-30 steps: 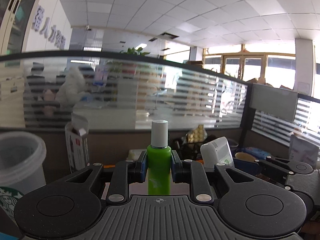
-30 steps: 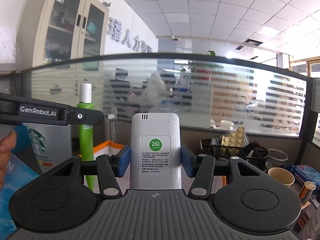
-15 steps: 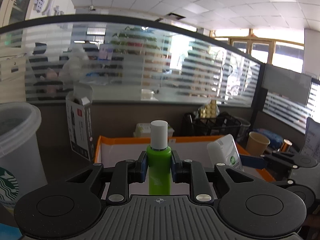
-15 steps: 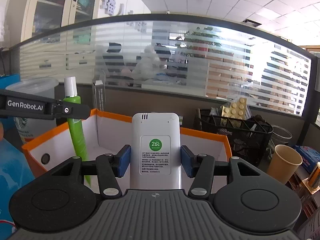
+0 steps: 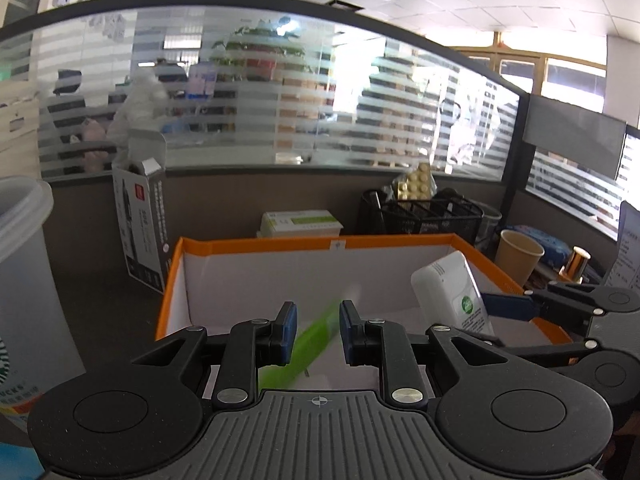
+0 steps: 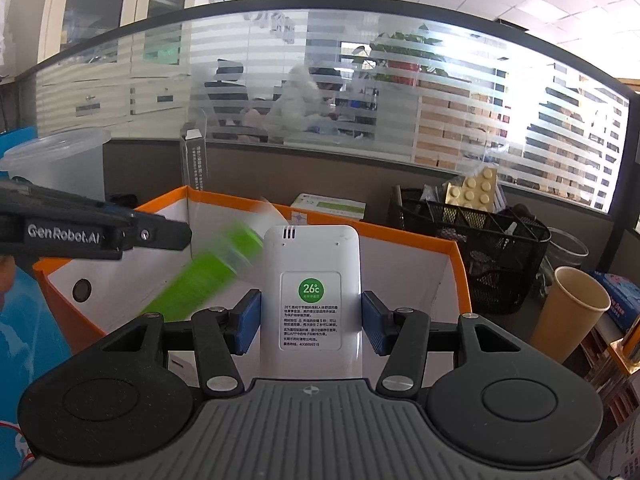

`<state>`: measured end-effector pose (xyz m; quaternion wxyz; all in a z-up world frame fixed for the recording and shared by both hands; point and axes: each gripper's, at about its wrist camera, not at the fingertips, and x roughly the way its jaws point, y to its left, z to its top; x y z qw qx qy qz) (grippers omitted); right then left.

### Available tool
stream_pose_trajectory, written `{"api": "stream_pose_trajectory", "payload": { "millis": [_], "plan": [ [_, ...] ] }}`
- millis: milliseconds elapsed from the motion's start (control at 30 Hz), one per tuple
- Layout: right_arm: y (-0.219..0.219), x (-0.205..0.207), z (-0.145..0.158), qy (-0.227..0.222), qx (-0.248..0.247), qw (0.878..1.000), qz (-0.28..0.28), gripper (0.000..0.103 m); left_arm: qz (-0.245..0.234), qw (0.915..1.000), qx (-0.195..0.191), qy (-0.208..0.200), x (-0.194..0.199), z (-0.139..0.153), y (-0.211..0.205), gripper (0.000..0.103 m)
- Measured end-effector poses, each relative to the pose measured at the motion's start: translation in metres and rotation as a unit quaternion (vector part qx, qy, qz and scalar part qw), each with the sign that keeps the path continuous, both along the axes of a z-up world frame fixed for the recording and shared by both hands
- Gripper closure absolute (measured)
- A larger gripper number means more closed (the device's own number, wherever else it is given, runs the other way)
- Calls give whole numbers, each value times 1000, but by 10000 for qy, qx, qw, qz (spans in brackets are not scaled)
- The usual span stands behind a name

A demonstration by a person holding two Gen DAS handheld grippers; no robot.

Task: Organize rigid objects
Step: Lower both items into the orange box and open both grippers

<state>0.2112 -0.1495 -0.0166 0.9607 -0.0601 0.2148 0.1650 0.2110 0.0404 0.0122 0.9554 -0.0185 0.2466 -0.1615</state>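
My left gripper [image 5: 317,334] is open over the orange-rimmed white box [image 5: 312,245]. The green bottle with a white cap [image 5: 316,338] is blurred and tilted between and below its blue pads, falling free into the box. It also shows in the right wrist view [image 6: 200,276], beside the left gripper's finger [image 6: 92,234]. My right gripper [image 6: 311,316] is shut on a white remote control [image 6: 311,292], upright above the box [image 6: 408,236]. The remote also shows in the left wrist view [image 5: 450,292].
A large lidded Starbucks cup [image 5: 20,280] stands left of the box. Behind it are a black-and-white carton [image 5: 140,216], a green-white packet box [image 5: 300,222] and a black mesh basket [image 6: 468,240]. A paper cup [image 6: 572,312] stands to the right.
Both grippers moved over the orange box and tipped downward. My left gripper opened and the green bottle dropped out, tilting as it falls. The right gripper kept hold of the remote.
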Motion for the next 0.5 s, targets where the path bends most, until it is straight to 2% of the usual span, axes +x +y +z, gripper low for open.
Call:
{"api": "stream_pose_trajectory", "payload": {
  "millis": [333, 467, 500],
  "plan": [
    [-6, 8, -9, 279, 207, 9994, -31, 52, -40, 9997, -17, 259, 8, -13, -2, 82],
    [-7, 7, -10, 220, 235, 9995, -10, 44, -38, 9995, -20, 324, 8, -16, -4, 82],
    [-7, 7, -10, 184, 240, 9995, -21, 34, -28, 9995, -33, 320, 7, -16, -4, 82]
  ]
}}
